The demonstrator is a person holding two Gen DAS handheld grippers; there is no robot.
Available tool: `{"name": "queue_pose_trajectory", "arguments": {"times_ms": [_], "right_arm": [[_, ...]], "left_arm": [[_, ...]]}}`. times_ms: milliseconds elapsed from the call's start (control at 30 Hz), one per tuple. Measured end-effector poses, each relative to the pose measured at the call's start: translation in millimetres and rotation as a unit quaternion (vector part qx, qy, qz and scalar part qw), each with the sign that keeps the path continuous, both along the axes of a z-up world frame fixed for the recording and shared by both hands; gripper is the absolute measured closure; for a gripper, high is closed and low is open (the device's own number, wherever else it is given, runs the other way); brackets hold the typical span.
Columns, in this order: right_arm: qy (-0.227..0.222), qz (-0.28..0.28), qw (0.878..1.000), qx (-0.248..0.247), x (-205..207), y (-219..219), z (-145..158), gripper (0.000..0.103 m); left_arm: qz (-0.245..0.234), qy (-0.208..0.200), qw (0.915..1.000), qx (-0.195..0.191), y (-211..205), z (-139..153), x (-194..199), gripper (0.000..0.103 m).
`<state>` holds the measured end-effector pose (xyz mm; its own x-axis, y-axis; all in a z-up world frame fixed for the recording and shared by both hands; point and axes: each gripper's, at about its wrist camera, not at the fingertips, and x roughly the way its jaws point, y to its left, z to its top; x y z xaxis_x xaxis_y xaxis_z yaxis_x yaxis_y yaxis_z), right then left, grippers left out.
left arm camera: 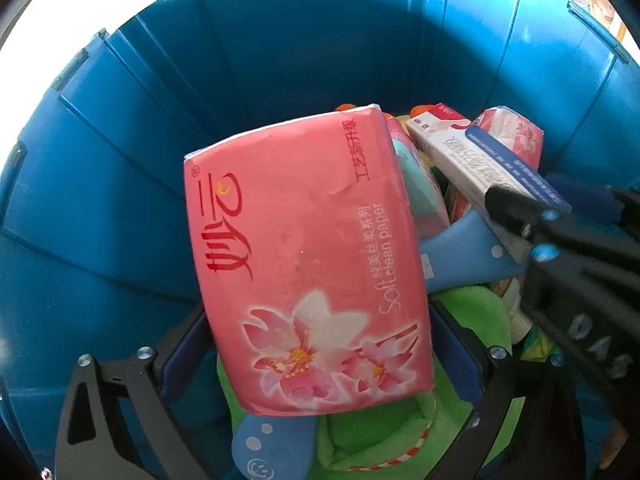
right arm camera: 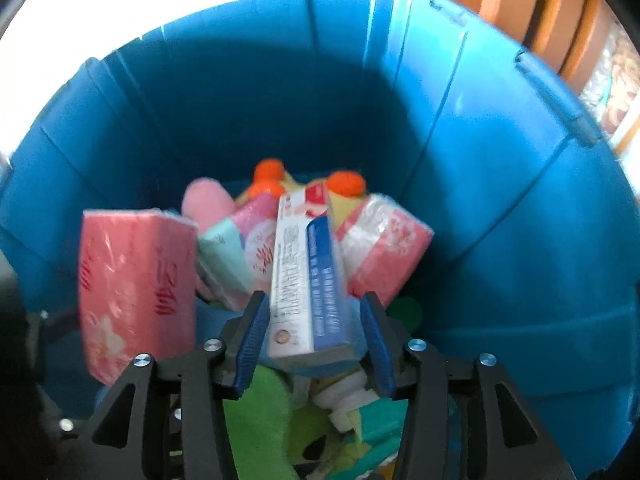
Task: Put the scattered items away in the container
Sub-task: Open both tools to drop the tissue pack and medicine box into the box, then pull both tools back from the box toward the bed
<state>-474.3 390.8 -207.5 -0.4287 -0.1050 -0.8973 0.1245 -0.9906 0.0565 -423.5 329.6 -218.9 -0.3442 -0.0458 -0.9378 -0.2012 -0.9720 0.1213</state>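
Looked down into a deep blue plastic bin from both wrist cameras. Left gripper stood spread wide inside the bin, blue pads clear of the pink tissue pack lying between them; pack marked "Soft clean paper", with flowers printed on the wrapper, tilted on top of a green cloth and a light blue item with white dots. Right gripper reached in from the right of the left view, jaws parted a little around a long white-and-blue toothpaste box; left pad with a thin gap beside the box, right pad clearly apart, so no clamp on it. Box end rested among the heap, leaning up toward the far wall. Behind it sat a second pink tissue pack, a teal-and-pink packet, a pink soft toy and orange plush knobs. Below the right gripper showed a white screw-cap tube. Wooden furniture visible beyond the bin rim.
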Motion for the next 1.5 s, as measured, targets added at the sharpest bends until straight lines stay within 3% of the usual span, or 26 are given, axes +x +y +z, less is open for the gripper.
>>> {"name": "queue_pose_trajectory", "arguments": {"times_ms": [167,367,400,467,500,567,700,833,967,1100,1267,1500], "right_arm": [[0.006,-0.004,1.000,-0.025,17.5,5.9,19.0,0.045],[0.060,0.001,0.998,-0.009,67.0,-12.8,80.6,0.044],[0.069,0.000,0.998,-0.012,53.5,1.6,97.8,0.041],[0.087,-0.003,0.996,-0.019,68.1,16.4,113.6,0.027],[0.097,-0.006,0.995,-0.023,79.2,23.4,121.3,0.018],[0.118,-0.004,0.993,-0.026,102.0,32.0,137.2,0.018],[0.157,0.010,0.987,-0.031,135.8,38.6,152.6,0.017],[0.178,0.025,0.983,-0.047,170.3,43.9,156.9,0.010],[0.195,0.021,0.979,-0.061,193.0,50.6,147.6,0.010],[0.200,-0.013,0.975,-0.097,215.3,61.8,135.1,0.010],[0.196,-0.040,0.974,-0.109,243.0,61.5,125.3,0.010],[0.219,-0.048,0.969,-0.107,284.8,26.7,137.0,0.010]], "left_arm": [[-0.006,0.015,0.9995,0.027,1.2,23.8,15.9,0.001],[-0.015,0.036,0.9984,0.042,3.2,56.7,54.1,0.001],[-0.018,0.041,0.9980,0.044,3.2,62.3,64.0,0.001],[-0.027,0.053,0.9972,0.046,-7.9,71.9,70.8,0.001],[-0.030,0.061,0.9965,0.049,-22.4,75.4,91.7,0.001],[-0.037,0.078,0.9946,0.059,-31.2,88.1,129.6,0.001],[-0.050,0.120,0.9878,0.085,-39.5,118.1,166.1,0.001],[-0.053,0.172,0.9792,0.094,-47.0,145.4,209.7,0.001],[-0.046,0.205,0.9713,0.111,-57.4,160.7,246.8,0.001],[-0.023,0.228,0.9628,0.142,-72.8,162.6,273.9,0.001],[-0.012,0.270,0.9547,0.125,-88.4,164.3,305.6,0.001],[-0.019,0.296,0.9447,0.140,-131.9,171.4,340.6,0.001]]}}
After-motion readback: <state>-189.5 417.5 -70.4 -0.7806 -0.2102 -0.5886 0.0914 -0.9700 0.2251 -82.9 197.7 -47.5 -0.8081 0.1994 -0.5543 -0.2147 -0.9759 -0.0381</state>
